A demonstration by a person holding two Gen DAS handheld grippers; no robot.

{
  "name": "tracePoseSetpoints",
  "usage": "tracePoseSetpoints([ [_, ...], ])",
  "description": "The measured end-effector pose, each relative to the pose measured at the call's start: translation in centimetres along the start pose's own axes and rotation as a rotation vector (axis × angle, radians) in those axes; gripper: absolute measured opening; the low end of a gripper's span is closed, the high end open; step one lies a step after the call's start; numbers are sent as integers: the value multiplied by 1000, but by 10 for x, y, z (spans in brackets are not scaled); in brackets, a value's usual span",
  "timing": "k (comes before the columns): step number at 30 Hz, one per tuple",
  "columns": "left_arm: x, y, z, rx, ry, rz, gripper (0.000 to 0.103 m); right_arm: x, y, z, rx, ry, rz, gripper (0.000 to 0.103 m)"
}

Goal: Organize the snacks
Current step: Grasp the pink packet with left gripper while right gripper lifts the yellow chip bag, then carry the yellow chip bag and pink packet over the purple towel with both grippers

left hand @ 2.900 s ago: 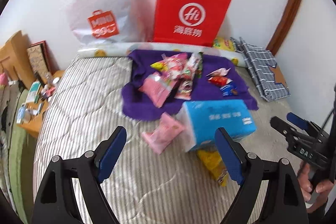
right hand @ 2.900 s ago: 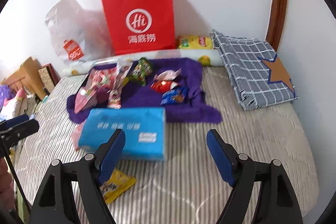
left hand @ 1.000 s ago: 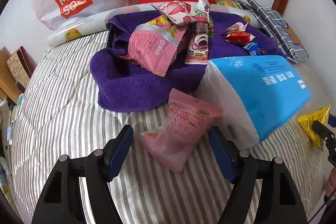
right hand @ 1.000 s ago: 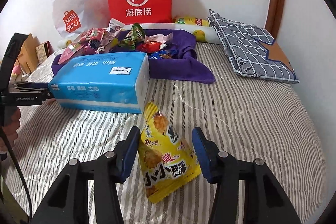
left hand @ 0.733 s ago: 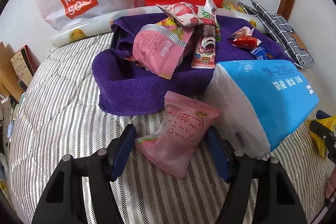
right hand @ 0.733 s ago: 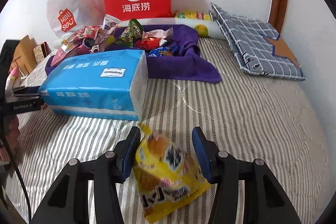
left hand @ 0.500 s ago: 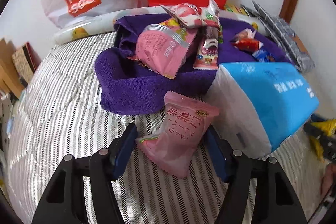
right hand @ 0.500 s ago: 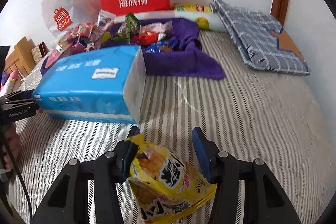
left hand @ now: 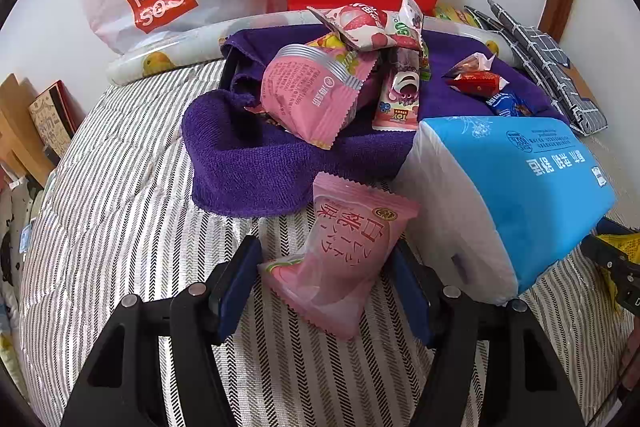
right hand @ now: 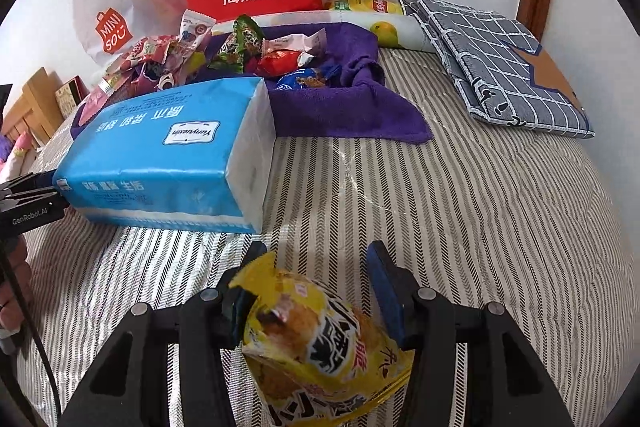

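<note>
One pink snack packet (left hand: 344, 247) was clamped in the left tool (left hand: 326, 281) above the striped bed (left hand: 120, 211); one yellow snack bag (right hand: 320, 343) was gripped by the right tool (right hand: 314, 287). One blue tissue pack (right hand: 168, 151) and two shopping bags were seen beyond.

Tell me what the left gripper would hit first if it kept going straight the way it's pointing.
Likely the purple towel, just past the pink snack packet already clamped in the left gripper.
</note>
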State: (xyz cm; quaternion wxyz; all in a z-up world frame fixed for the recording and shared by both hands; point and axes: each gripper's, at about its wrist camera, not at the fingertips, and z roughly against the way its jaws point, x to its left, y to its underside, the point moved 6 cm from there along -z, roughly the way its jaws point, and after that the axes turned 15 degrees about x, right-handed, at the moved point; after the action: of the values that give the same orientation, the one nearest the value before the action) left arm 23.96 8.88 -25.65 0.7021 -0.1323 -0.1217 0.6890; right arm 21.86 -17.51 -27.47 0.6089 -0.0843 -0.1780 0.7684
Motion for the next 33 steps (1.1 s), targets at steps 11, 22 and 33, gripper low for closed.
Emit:
tracePoseSetpoints([
  [11, 0, 0, 0, 2, -11, -1, 66, 4, 0, -1, 11, 15, 32, 51],
  [22, 1, 1, 1, -3, -19, 0, 64, 2, 1, 1, 3, 1, 11, 51],
  [33, 4, 1, 3, -15, 11, 16, 61, -3, 1, 2, -8, -26, -19, 45],
])
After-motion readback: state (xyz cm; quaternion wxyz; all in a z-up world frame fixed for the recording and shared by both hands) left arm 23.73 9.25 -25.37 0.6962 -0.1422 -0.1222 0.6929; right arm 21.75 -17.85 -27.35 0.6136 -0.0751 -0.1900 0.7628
